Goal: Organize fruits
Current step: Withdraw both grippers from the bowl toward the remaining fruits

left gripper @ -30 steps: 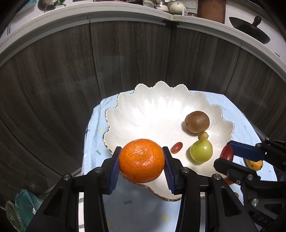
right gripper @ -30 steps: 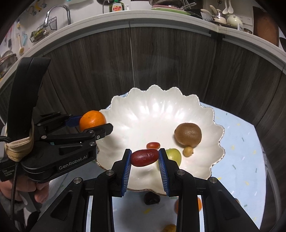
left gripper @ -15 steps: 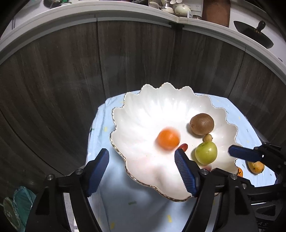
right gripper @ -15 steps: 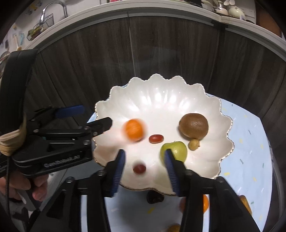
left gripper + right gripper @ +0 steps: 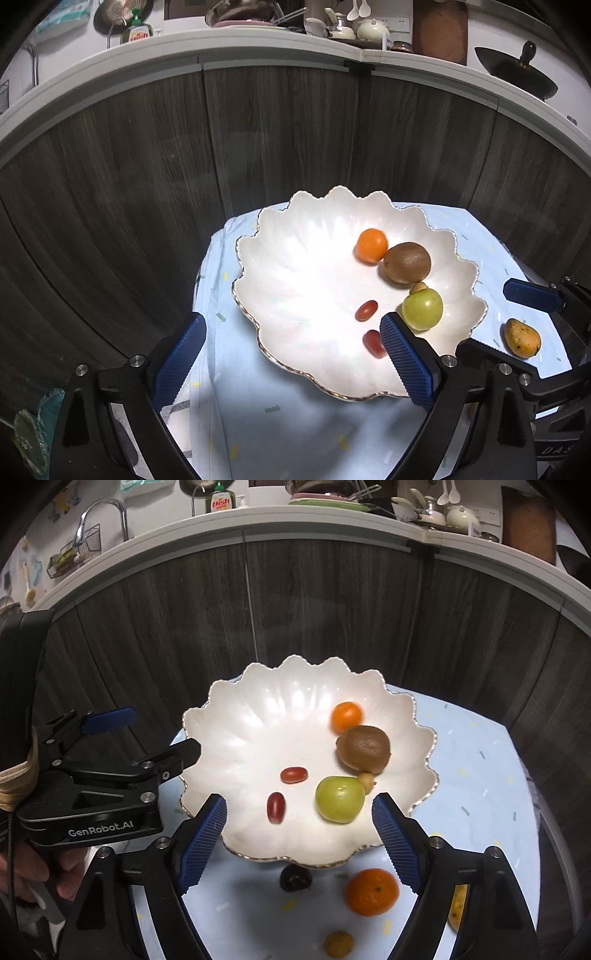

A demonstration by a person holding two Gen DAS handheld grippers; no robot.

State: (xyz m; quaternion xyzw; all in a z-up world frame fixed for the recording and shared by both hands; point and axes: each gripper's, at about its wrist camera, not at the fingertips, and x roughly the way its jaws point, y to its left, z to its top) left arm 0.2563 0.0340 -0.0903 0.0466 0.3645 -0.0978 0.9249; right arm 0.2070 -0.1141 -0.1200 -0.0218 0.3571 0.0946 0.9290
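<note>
Presently both grippers stand over the near edge of the light-blue speckled cloth (image 5: 258,413): the left gripper (image 5: 291,358) and the right gripper (image 5: 297,836) each have their blue ribbed pads wide apart and opening, with nothing clamped between them. Nearest on the cloth lie a whole orange mandarin (image 5: 372,891), a dark shrivelled fruit (image 5: 294,878), a small yellowish round fruit (image 5: 339,943) and a small yellow mango (image 5: 522,338) (all outside the bowl). Beyond them sits the white scalloped gold-rimmed bowl (image 5: 236,738), holding a dark red oblong fruit (image 5: 276,807), a red cherry tomato (image 5: 294,774), a green apple-like fruit (image 5: 340,799), a tiny tan fruit (image 5: 366,781), a brown kiwi (image 5: 363,748) and, farthest, a small blurred orange mandarin (image 5: 346,716) touching the kiwi. Dark wood-grain cabinet fronts (image 5: 332,602) rise behind.
</note>
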